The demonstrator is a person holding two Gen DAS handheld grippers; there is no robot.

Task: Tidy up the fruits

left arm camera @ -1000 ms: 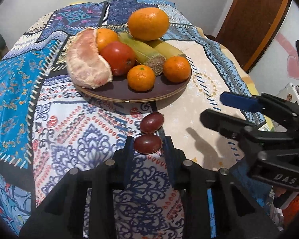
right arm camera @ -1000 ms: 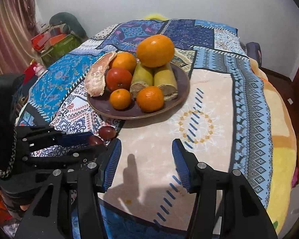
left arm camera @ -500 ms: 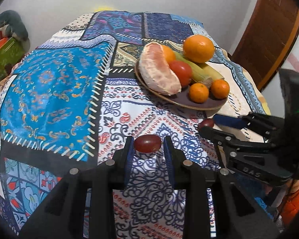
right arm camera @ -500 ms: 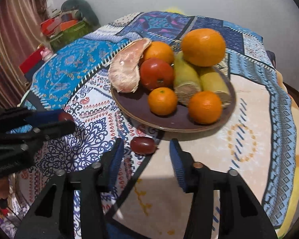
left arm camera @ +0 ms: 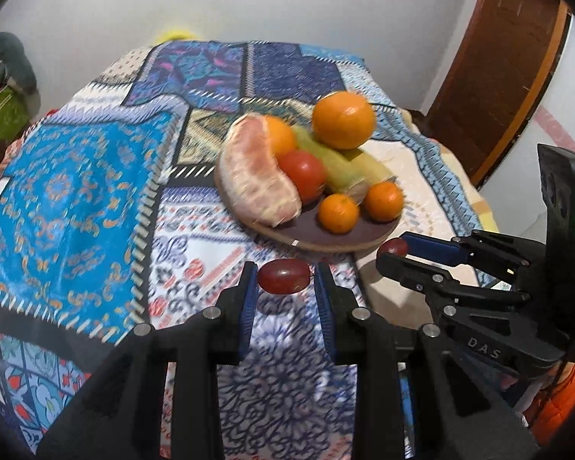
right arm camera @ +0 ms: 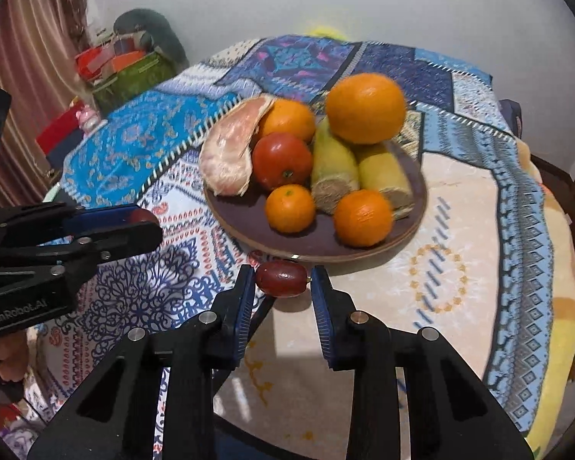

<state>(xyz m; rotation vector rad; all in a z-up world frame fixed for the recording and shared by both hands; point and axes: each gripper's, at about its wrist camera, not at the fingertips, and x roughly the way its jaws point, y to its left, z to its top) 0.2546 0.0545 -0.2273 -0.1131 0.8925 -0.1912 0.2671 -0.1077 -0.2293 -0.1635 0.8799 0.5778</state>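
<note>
A brown plate (left arm camera: 325,239) (right arm camera: 245,214) on the patterned cloth holds a big orange (left arm camera: 343,119), smaller oranges, a tomato (right arm camera: 281,159), a peeled pomelo piece (left arm camera: 254,184) and sugarcane pieces (right arm camera: 383,176). My left gripper (left arm camera: 284,280) is shut on a dark red grape (left arm camera: 283,276), held above the cloth before the plate; it also shows in the right wrist view (right arm camera: 134,218). My right gripper (right arm camera: 282,280) is shut on a second grape (right arm camera: 281,278) at the plate's front rim; it shows in the left wrist view (left arm camera: 394,253).
The table carries a blue and white patchwork cloth (left arm camera: 76,199). A brown door (left arm camera: 494,61) stands at the right. Boxes and clutter (right arm camera: 126,69) sit by a curtain left of the table. A white wall is behind.
My left gripper lifted its grape and moved left and back. My right gripper moved in to the second grape by the plate and closed on it.
</note>
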